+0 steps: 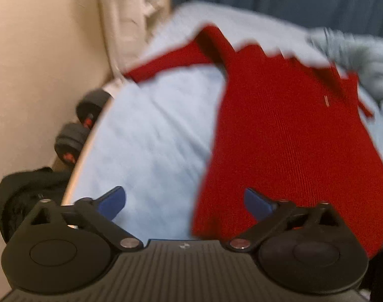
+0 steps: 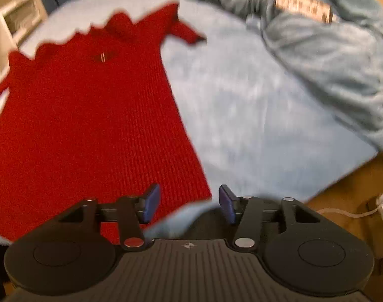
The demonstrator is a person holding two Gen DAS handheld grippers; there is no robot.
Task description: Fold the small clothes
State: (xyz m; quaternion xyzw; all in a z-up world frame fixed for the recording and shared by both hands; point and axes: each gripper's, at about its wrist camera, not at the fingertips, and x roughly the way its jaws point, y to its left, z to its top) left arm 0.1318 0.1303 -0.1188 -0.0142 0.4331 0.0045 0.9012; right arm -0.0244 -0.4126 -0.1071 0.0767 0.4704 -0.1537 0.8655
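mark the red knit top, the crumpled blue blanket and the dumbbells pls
red knit top [image 2: 90, 115], right wrist view, middle of body.
crumpled blue blanket [image 2: 330, 58], right wrist view, central folds.
dumbbells [image 1: 73, 138], left wrist view, nearer one's weight.

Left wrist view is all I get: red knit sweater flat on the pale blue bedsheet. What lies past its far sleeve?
Observer: A crumpled grey-blue blanket is heaped beside that sleeve, apart from the red sweater.
Operator: Is the right gripper holding the hem?
Observer: No. The right gripper is open over the sweater's bottom corner, gripping nothing.
Operator: Anything on that blanket?
Observer: A patterned label patch, too blurred to read.
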